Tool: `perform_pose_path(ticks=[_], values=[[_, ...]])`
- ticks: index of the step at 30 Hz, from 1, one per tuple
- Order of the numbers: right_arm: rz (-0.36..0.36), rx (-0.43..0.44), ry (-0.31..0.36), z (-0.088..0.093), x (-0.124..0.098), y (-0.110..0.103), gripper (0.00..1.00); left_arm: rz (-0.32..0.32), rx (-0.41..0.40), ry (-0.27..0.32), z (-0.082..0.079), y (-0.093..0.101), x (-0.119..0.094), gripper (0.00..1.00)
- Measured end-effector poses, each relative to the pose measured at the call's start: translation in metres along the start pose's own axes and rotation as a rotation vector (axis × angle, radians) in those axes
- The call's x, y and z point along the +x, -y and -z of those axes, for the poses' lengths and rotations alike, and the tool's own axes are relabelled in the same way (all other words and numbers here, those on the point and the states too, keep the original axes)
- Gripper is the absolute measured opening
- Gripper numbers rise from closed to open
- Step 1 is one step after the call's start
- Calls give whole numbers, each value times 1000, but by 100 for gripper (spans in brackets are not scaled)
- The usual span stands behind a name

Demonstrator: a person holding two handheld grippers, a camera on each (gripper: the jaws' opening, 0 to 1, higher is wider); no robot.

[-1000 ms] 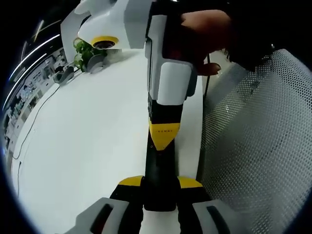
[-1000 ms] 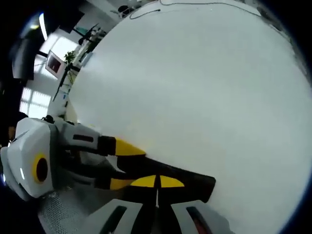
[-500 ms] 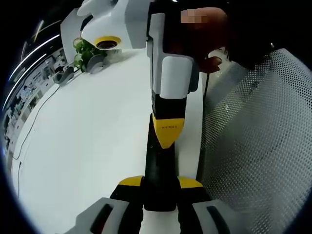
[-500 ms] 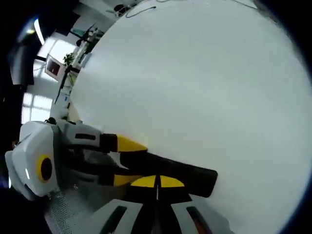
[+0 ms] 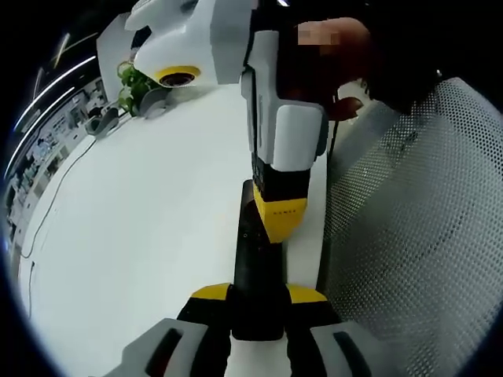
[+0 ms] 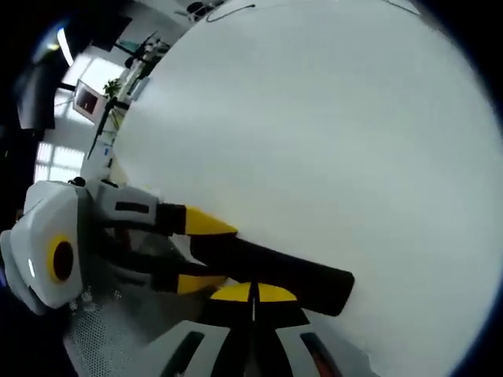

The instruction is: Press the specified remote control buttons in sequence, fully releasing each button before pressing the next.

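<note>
2 grippers share the work, and we take the left gripper view first: our left gripper (image 5: 257, 302) rises from 6 o'clock with its yellow-tipped jaws clenched on the near end of the remote control (image 5: 255, 263), a slim black bar running up toward 12 o'clock above the white table (image 5: 134, 236). We judge this clamp is there to steady the remote so it cannot slide under a press. From 12 o'clock the right gripper (image 5: 280, 218) comes down, held by a person's hand (image 5: 330, 59), its yellow tip resting on the remote's upper face, seemingly on a button, though we cannot make out which. A mesh chair back (image 5: 416, 236) sits at 3 o'clock and a small plant (image 5: 137, 82) at 10 o'clock. In the right gripper view, our right gripper (image 6: 253, 292) shows its 2 yellow tips pressed together at 6 o'clock, grasping nothing, so they act as 1 blunt finger. The remote control (image 6: 275, 271) lies just beyond them, stretching toward 4 o'clock, while the left gripper (image 6: 200, 253) enters from 9 o'clock and grips the remote's end. The table (image 6: 330, 133) spreads from 12 to 3 o'clock.
</note>
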State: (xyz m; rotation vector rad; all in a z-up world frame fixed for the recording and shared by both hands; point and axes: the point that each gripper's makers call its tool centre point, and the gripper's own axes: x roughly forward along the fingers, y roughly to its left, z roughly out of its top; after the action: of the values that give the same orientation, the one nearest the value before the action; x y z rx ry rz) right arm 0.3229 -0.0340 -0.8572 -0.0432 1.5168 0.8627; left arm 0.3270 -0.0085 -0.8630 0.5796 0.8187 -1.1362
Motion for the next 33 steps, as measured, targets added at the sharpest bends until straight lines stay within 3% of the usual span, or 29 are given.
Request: perform_pose_path(ticks=[9,15,18,33], values=[[-20,20,-8,-1,-1,-1,0,1,3,-3,0,0,0,25],[-62,15,41,-10,0,-8,0,2,3,-1,0,0,0,25],[-40,-29,72,-17,2,-8,0,1,2,-1,0,-1,1,25],[-23,-62,70,-17,4,-7,0,2,-1,4,-1,-1,1,25]])
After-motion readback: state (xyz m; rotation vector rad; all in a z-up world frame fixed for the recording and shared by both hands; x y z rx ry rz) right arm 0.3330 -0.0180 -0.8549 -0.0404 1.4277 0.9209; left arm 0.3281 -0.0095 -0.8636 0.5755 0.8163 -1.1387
